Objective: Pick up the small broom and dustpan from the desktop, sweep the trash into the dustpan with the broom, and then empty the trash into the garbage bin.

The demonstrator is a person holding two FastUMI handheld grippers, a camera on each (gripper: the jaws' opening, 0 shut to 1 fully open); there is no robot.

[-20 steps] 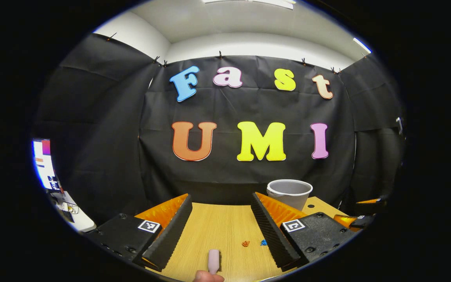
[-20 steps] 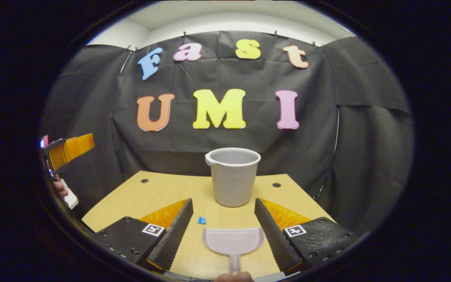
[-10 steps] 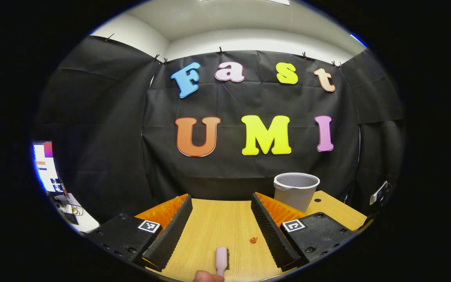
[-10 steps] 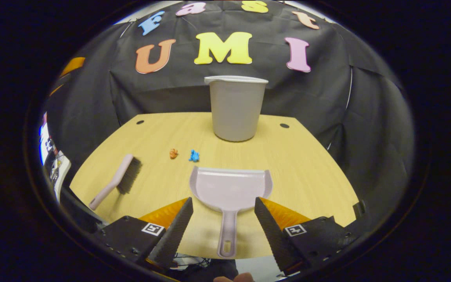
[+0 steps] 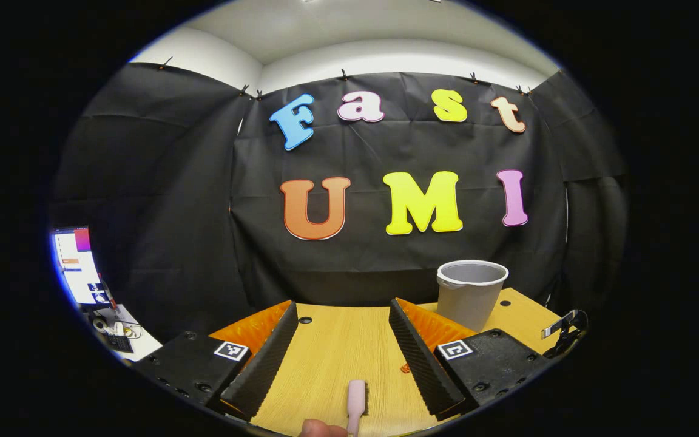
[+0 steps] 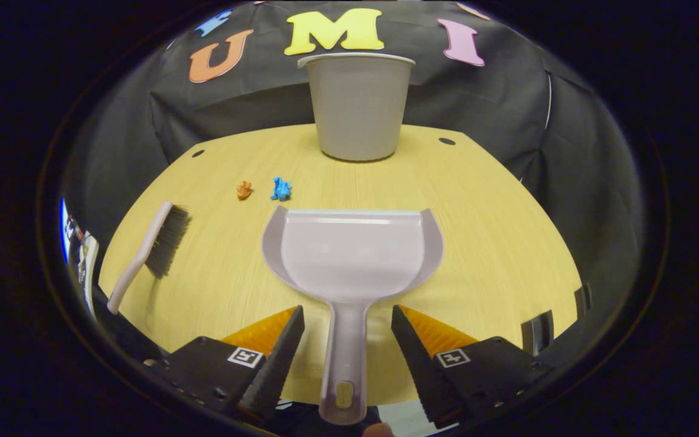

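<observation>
Straddling the dustpan (image 6: pixel 352 258) handle with spread fingers, the right gripper (image 6: pixel 347 340) grips nothing; the pan lies flat on the desktop (image 6: pixel 495 230), mouth toward the garbage bin (image 6: pixel 357 103). Two trash scraps (image 6: pixel 263 189) sit between pan and bin, the broom (image 6: pixel 149 249) well left of the pan. The left gripper (image 5: pixel 343 349) is likewise spread, the broom handle tip lying between its fingers. Closing off-centre could skid the slim handle sideways.

Wooden table (image 6: pixel 495 243), broom (image 6: pixel 149 249), dustpan (image 6: pixel 352 255), bin (image 6: pixel 355 103), scraps (image 6: pixel 280 189)
</observation>
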